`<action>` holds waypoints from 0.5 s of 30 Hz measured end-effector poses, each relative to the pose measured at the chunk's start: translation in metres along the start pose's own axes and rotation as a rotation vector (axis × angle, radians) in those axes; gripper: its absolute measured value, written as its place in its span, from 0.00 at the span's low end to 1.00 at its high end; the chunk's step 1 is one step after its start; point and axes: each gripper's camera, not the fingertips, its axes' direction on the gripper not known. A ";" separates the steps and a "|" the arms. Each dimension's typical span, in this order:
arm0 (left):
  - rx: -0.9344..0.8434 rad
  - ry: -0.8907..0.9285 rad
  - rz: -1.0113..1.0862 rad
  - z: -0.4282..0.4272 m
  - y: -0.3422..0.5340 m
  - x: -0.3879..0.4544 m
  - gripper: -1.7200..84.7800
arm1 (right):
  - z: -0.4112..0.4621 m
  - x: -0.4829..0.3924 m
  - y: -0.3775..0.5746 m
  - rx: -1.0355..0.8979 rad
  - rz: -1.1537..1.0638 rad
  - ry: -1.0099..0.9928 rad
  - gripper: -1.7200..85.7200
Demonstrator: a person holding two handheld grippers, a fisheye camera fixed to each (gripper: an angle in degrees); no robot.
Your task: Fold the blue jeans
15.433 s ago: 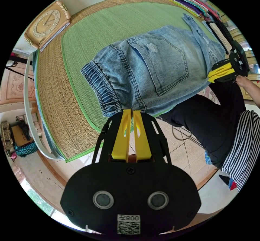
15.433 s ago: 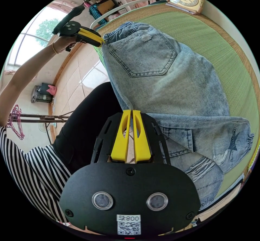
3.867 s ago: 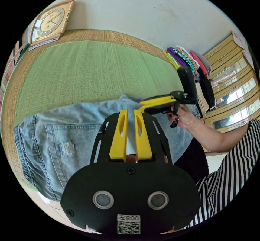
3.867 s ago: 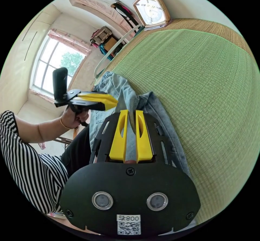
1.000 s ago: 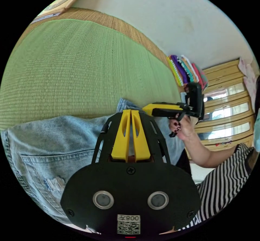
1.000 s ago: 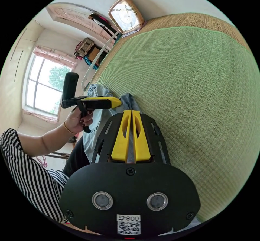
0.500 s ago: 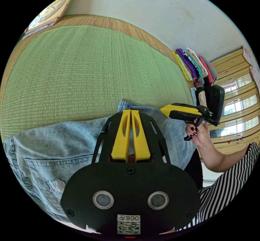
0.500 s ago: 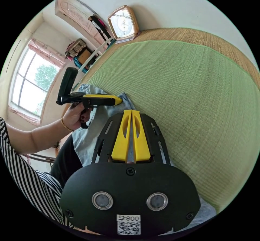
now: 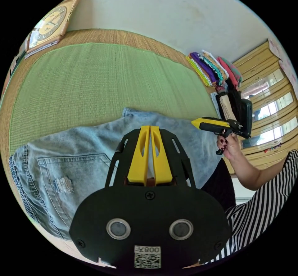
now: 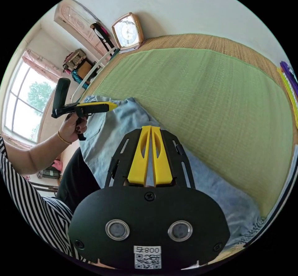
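Blue jeans [image 9: 77, 151] lie folded along the near edge of a green woven mat [image 9: 93, 80] | left gripper [image 9: 150, 129] clenched, jaws together, empty, above the denim | right gripper [image 10: 151, 129] likewise pinched closed on nothing | wall clock [image 10: 126, 32] stands at the mat's far corner | folded clothes stack [image 9: 214, 69] at its other end

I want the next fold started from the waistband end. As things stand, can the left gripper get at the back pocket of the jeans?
Probably yes. The left gripper is shut and hovers over the jeans, with the back pocket lying uncovered on the green mat beside it. The right gripper is off to the other side.
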 end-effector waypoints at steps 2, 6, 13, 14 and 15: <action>-0.127 -0.054 0.014 0.040 0.001 0.005 0.02 | -0.002 0.006 0.030 -0.061 0.039 0.049 0.02; -0.082 -0.022 -0.014 0.056 -0.004 0.013 0.02 | -0.005 0.024 0.063 -0.118 0.132 0.044 0.02; -0.203 -0.029 0.110 0.123 -0.010 0.056 0.02 | -0.045 0.038 0.114 -0.064 0.202 0.118 0.02; -0.270 -0.065 0.117 0.142 -0.011 0.060 0.02 | -0.041 0.046 0.124 -0.090 0.229 0.131 0.02; -0.252 -0.075 0.113 0.145 -0.012 0.062 0.02 | -0.040 0.050 0.129 -0.093 0.240 0.121 0.02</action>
